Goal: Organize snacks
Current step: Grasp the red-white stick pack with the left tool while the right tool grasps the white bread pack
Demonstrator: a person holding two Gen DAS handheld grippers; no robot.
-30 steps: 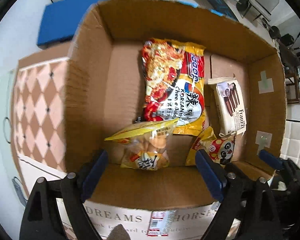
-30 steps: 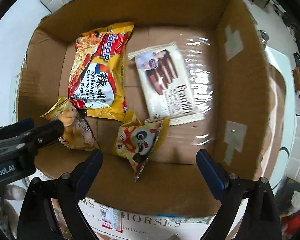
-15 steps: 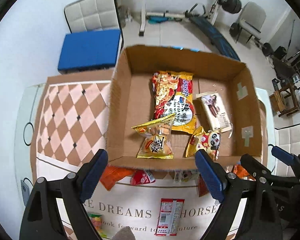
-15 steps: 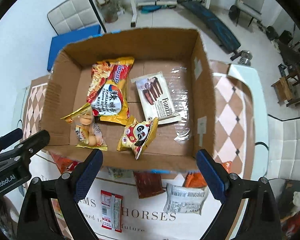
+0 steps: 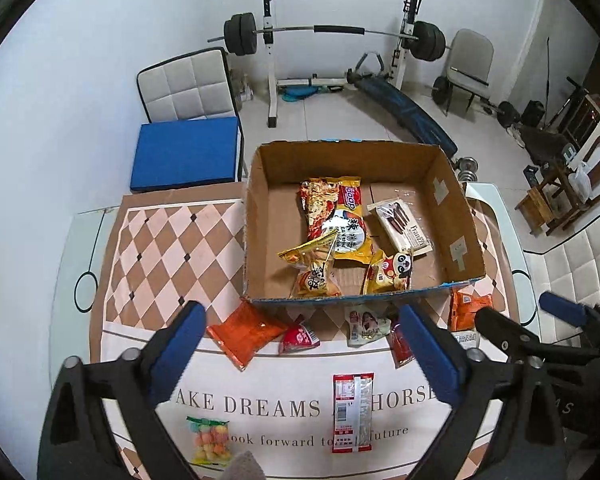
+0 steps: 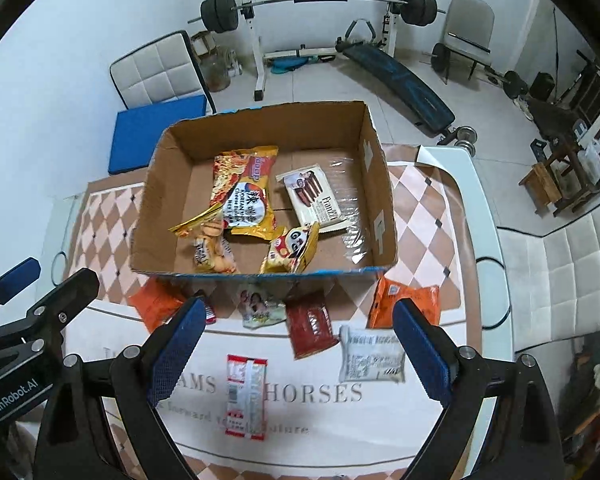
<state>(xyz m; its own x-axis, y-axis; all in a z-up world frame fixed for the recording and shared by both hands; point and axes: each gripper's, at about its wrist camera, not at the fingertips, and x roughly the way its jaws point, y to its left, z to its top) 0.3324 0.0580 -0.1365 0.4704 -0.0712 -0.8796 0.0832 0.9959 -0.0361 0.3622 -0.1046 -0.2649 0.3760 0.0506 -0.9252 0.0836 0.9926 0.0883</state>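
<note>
Above the tablecloth's near edge, left gripper and right gripper — both spread wide, holding nothing — face the box.

**A home gym behind the table**

Plain white walls close the room, evenly lit. The floor of pale square tiles carries a white steel barbell rack loaded with a long bar and black weight plates, and beside it lies a slanted dark-blue padded bench. A grey plastic chair stands against the wall. A white quilted dining chair with a blue seat cushion stands at the far edge of the table, whose cloth bears brown and pink diamonds. A small brown wooden stool stands far right, near a quilted white sofa.
</note>
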